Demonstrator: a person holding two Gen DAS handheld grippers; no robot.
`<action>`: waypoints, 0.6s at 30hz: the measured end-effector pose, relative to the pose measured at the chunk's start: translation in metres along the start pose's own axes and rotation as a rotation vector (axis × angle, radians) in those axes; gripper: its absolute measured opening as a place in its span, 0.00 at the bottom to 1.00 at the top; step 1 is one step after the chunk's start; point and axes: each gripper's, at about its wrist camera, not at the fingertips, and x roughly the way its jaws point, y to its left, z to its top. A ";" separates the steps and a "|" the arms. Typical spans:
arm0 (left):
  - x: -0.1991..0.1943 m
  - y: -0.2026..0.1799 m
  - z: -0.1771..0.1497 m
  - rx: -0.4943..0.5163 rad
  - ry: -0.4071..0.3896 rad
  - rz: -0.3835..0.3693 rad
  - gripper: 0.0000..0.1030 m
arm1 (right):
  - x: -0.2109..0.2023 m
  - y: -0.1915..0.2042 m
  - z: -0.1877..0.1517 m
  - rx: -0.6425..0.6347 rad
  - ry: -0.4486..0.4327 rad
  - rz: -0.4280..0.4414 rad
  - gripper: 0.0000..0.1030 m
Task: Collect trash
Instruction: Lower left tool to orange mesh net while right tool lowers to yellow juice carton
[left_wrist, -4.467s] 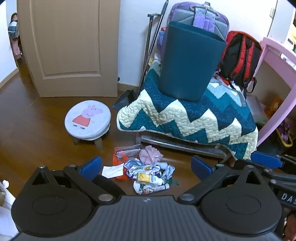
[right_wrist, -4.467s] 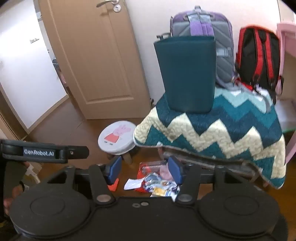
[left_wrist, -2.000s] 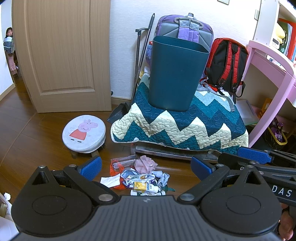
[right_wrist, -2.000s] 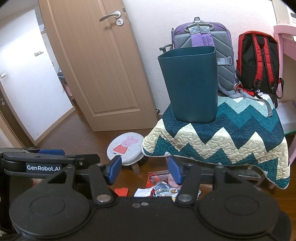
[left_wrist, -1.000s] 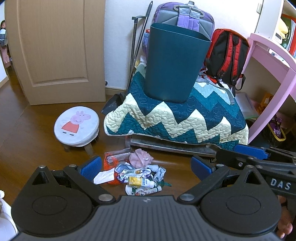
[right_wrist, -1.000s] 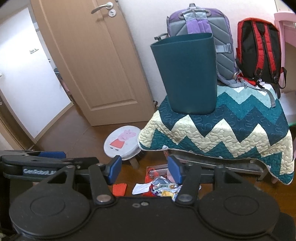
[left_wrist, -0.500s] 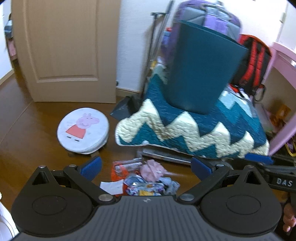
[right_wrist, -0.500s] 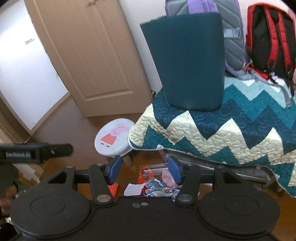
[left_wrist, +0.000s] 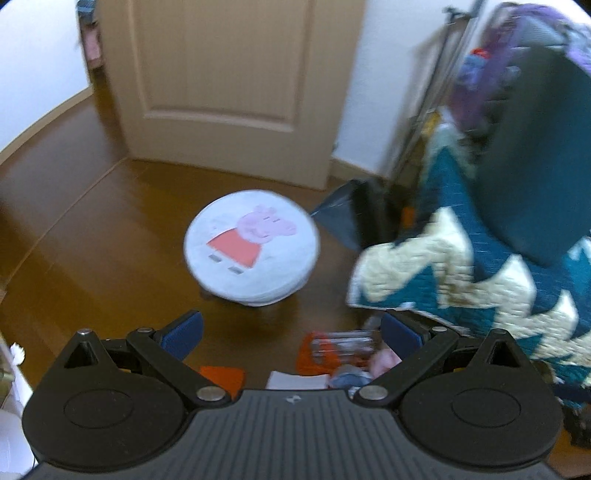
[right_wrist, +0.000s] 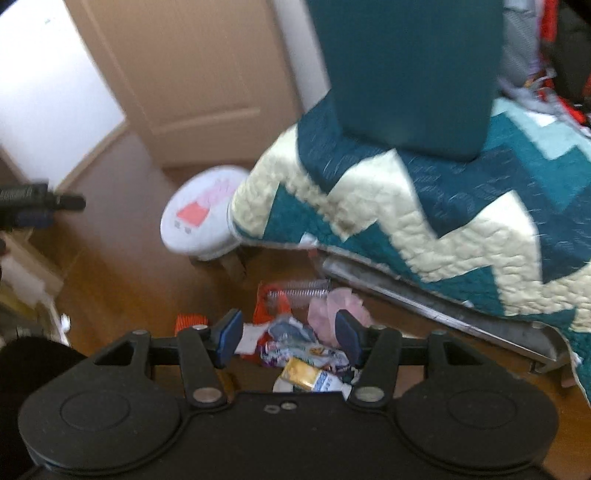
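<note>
A pile of trash (right_wrist: 303, 347) lies on the brown floor in front of the quilt: wrappers, a pink crumpled piece (right_wrist: 338, 306), a yellow packet (right_wrist: 301, 371), a clear tray (right_wrist: 299, 290). A loose orange piece (right_wrist: 190, 319) lies to its left. My right gripper (right_wrist: 288, 334) is open and empty, above the pile. My left gripper (left_wrist: 290, 334) is open and empty; the pile's left part (left_wrist: 332, 354) and the orange piece (left_wrist: 223, 376) show low between its fingers. A dark teal bin (right_wrist: 406, 74) stands on the quilt (right_wrist: 406, 206); it also shows in the left wrist view (left_wrist: 532, 158).
A round Peppa Pig stool (left_wrist: 253, 245) stands on the floor left of the quilt; it also shows in the right wrist view (right_wrist: 199, 216). A wooden door (left_wrist: 229, 85) is behind. A dustpan (left_wrist: 351, 218) leans by the wall. Backpacks (right_wrist: 546, 74) sit behind the bin. The views are blurred.
Both cameras have swung and dropped lower. The left view has turned left, so the stool is central. The right gripper has come down closer over the trash pile. Both stay open.
</note>
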 end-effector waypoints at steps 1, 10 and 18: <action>0.012 0.007 0.001 -0.007 0.020 0.009 1.00 | 0.010 0.001 -0.002 -0.020 0.021 0.008 0.54; 0.137 0.059 -0.020 -0.065 0.211 0.075 1.00 | 0.108 0.002 -0.017 -0.127 0.219 0.053 0.54; 0.237 0.084 -0.056 -0.071 0.327 0.113 1.00 | 0.191 -0.002 -0.040 -0.235 0.387 0.062 0.53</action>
